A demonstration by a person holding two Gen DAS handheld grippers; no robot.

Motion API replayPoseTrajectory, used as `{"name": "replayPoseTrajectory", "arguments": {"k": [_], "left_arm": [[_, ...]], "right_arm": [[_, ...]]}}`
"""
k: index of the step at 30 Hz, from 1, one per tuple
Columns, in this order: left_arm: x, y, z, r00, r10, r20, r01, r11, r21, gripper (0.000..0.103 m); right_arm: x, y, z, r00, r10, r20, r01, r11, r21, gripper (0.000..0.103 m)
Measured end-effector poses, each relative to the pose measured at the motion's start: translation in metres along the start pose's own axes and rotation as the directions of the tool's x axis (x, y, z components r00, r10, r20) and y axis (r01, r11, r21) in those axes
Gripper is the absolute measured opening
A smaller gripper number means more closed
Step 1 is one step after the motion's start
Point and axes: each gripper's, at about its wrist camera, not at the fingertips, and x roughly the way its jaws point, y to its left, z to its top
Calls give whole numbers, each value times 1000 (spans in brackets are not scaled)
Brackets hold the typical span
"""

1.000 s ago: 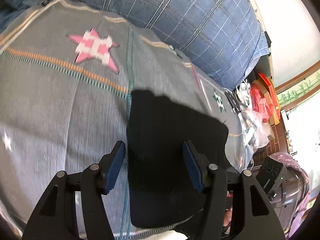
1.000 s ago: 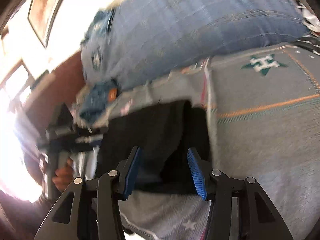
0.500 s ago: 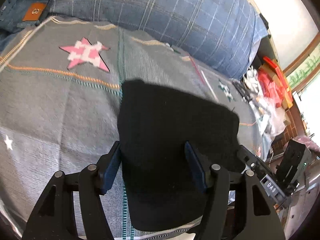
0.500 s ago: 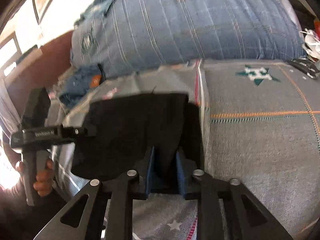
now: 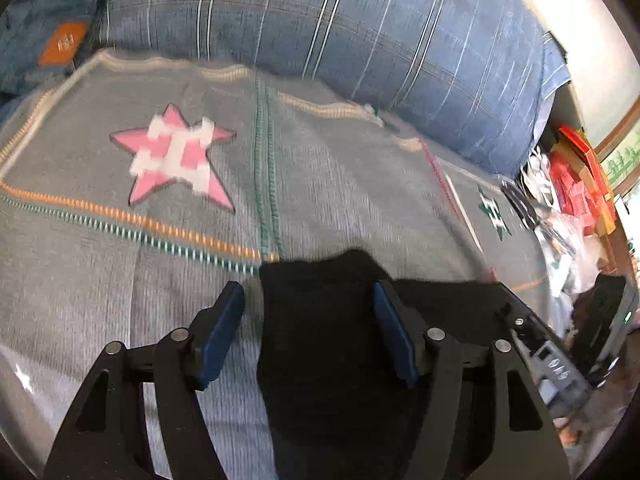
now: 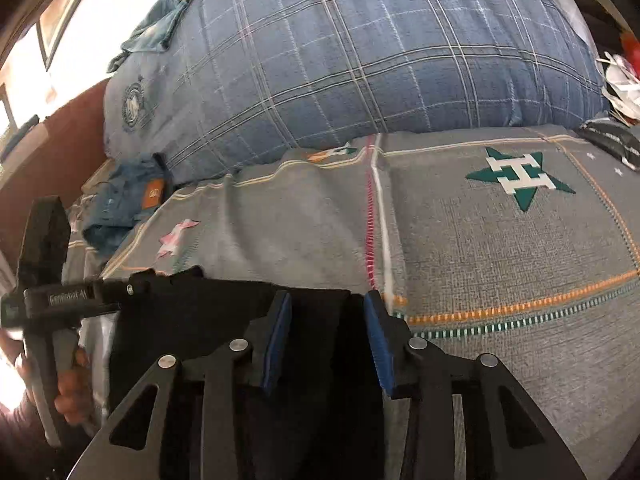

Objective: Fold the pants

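Black pants (image 5: 320, 344) lie folded on the grey blanket (image 5: 360, 200) near its front edge. My left gripper (image 5: 308, 316) hangs over their left part with jaws opening. One blue pad (image 5: 224, 328) is off the cloth's left edge and the other is above the cloth; neither presses on it. In the right wrist view the pants (image 6: 208, 308) stretch left under my right gripper (image 6: 328, 332). Its jaws are opening, with black cloth showing in the gap and no pad pressing. The left gripper's body (image 6: 56, 300) shows there, held by a hand (image 6: 72, 392).
A big blue plaid pillow (image 6: 360, 48) lines the back of the bed. Folded jeans with an orange patch (image 5: 60, 44) lie at the back left. The blanket carries a pink star (image 5: 176, 156) and a green star (image 6: 520, 176). Bags and red boxes (image 5: 572, 176) crowd the right side.
Both grippers drew back toward the front edge, so the pants sit lower in each view. The right jaws pinched in over the pants, then spread again. The left jaws widened a little.
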Motion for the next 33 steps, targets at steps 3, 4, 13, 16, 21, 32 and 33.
{"name": "replayPoseTrajectory", "arguments": {"k": [3,4,13,16,21,32,33], "left_arm": [[0,-9,-1,998,62,32,-64,996,62,75],[3,-6,-1,998,61,31,-62,996,56,76],[3,-2,3,999,41,33,-42,998,46,77],[1,-2,2,999,38,34,-39,998,44,77],[-5,0,-1,998,40,47,-41,999,26,77],[-66,3,-20,995,27,96,-23,999,-49,77],[-69,3,-28,995,25,93,-20,998,-52,77]], "right_arm": [[6,-10,-1,1000,12,1,-12,998,54,54],[7,-17,-3,999,34,2,-34,994,102,56],[4,-13,-6,1000,7,15,-8,997,73,61],[3,-13,-6,1000,7,16,-8,998,68,62],[-11,-6,-8,998,-12,54,12,1000,1,62],[-76,32,-39,986,80,146,-50,978,-201,51],[-78,34,-43,987,79,137,-49,978,-205,51]]}}
